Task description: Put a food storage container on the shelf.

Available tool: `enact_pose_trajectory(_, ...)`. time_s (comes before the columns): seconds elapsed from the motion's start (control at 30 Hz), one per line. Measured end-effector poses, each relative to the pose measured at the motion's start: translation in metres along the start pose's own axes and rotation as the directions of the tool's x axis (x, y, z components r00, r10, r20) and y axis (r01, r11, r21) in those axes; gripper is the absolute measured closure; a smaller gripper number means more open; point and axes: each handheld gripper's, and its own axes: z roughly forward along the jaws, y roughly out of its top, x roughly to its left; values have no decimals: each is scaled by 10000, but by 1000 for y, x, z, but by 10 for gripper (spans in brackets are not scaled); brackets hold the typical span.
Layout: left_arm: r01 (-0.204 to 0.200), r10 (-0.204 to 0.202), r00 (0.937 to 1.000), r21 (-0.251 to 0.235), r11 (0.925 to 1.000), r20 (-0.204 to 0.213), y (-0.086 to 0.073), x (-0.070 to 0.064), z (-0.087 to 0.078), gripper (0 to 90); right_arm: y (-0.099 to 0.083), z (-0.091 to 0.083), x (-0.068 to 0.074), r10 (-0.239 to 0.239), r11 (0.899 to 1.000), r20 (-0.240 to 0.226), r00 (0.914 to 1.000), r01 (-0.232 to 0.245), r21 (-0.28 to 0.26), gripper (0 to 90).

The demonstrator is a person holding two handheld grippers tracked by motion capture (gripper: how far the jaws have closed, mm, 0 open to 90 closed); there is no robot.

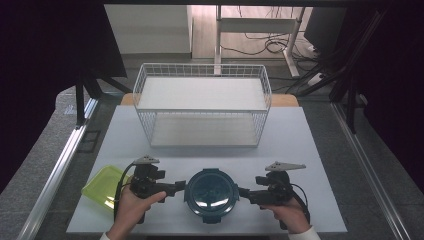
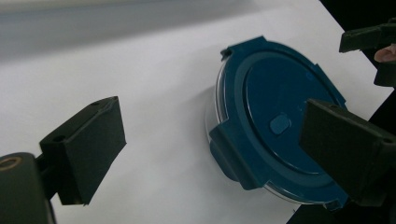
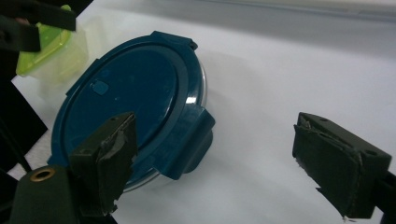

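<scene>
A white table [image 1: 300, 150] stands on grey carpet, bearing a round clear container with a dark blue clip lid [image 1: 212, 193] near its front edge. The left claw [image 1: 181, 187] and right claw [image 1: 242, 191] flank it, both spread apart. Behind stands a white wire basket [image 1: 202, 105]; a lime-green plastic box [image 1: 102, 186] lies left.

White table [image 1: 295, 145], carrying wire basket [image 1: 202, 105] at back, round blue-lidded container [image 1: 212, 194] near front, yellow-green, probably plastic, box [image 1: 102, 186] at left
</scene>
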Motion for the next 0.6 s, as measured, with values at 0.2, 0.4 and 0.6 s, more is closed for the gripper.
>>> enact_pose_trajectory(0.2,610,-617,9965,141,9980,571,-3,3,8,69,0,11,8,390,9990,-389,9985,-381,248,123)
enact_pose_trajectory(0.4,621,-659,9941,463,9970,860,-1,-4,20,69,-5,22,6,958,9945,-453,9944,-937,469,110)
enact_pose_trajectory(0.6,905,-1021,9863,926,9916,1295,-6,-5,34,77,-8,35,5,1538,9860,-916,9838,-1467,796,106)
